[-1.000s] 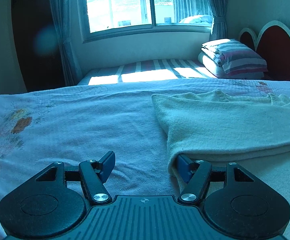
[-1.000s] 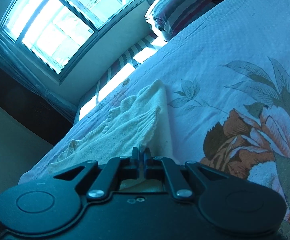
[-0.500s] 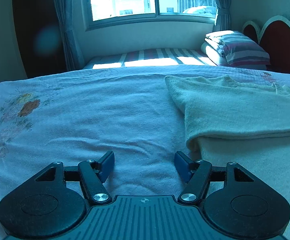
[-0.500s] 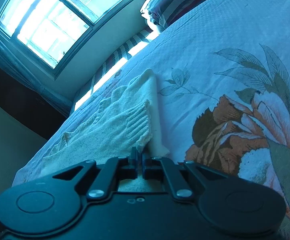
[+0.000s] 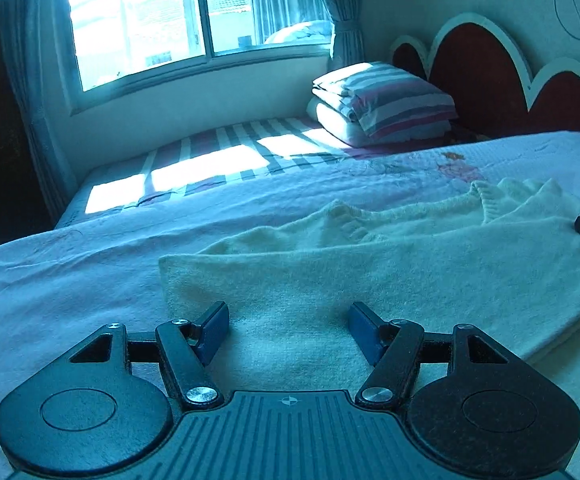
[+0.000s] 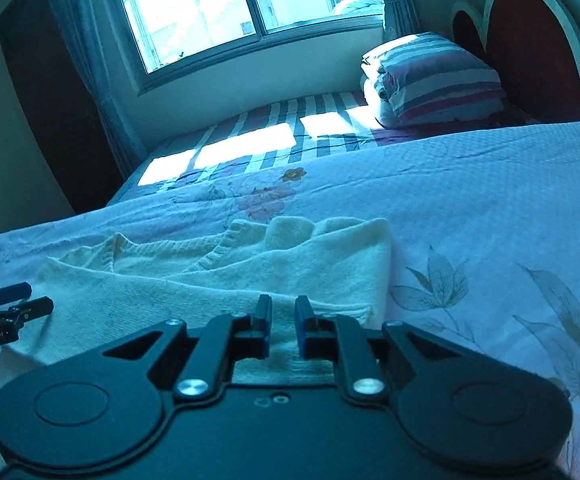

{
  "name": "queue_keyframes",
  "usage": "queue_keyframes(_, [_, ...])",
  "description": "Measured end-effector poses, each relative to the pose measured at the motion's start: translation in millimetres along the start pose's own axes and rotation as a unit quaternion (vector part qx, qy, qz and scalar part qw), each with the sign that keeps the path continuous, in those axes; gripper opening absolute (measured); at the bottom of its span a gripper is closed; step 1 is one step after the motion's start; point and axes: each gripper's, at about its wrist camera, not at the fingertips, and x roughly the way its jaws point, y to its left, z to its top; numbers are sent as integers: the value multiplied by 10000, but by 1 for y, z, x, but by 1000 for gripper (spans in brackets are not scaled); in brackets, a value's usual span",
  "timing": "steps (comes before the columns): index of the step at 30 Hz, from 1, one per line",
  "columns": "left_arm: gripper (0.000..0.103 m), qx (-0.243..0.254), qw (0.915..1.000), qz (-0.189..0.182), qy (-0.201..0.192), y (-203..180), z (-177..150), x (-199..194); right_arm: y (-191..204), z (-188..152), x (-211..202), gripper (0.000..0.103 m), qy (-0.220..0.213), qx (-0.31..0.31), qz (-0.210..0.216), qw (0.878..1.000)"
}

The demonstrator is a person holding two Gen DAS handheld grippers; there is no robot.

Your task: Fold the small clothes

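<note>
A cream knitted sweater [image 5: 370, 264] lies folded on the floral bedspread [image 5: 69, 272]; it also shows in the right wrist view [image 6: 249, 276]. My left gripper [image 5: 287, 330] is open, its jaws wide apart over the sweater's near left part, holding nothing. My right gripper [image 6: 282, 326] is open a little, its jaws a small gap apart over the sweater's near edge, with nothing between them. The left gripper also shows at the left edge of the right wrist view [image 6: 13, 300].
A stack of striped pillows [image 5: 386, 104] lies at the far side by the red headboard [image 5: 490, 68]. A striped sheet [image 5: 209, 160] runs under the window [image 5: 169, 24]. Bare bedspread [image 6: 510, 220] lies right of the sweater.
My right gripper has let go of the sweater's edge and opened slightly; its view has levelled out. My left gripper has moved right, over the sweater, still open.
</note>
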Motion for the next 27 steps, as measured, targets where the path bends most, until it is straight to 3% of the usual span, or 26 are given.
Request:
queue_keyframes(3, [71, -118, 9998, 109, -96, 10, 6, -8, -9, -1, 6, 6, 68, -91, -32, 9999])
queue_keyframes(5, [71, 43, 9996, 201, -210, 15, 11, -9, -7, 5, 0, 15, 33, -47, -52, 10000])
queue_keyframes(6, [71, 39, 9996, 217, -193, 17, 12, -6, -4, 8, -2, 25, -60, -65, 18, 10000])
queue_keyframes(10, [71, -131, 9995, 239, 136, 33, 15, 20, 11, 23, 14, 22, -30, -195, 225, 9996])
queue_keyframes(12, [83, -512, 9983, 201, 210, 45, 13, 26, 14, 20, 28, 17, 214, -392, 150, 9989])
queue_keyframes(14, [83, -716, 9968, 293, 188, 54, 10, 22, 10, 13, 32, 16, 210, -546, 110, 9982])
queue_keyframes(20, [83, -736, 9946, 712, 158, 77, -17, -19, -15, 14, -12, 24, -151, -288, -111, 9994])
queue_keyframes(27, [82, -1004, 9938, 356, 312, 63, -57, -103, -47, -23, -81, 24, -124, 274, 233, 9993])
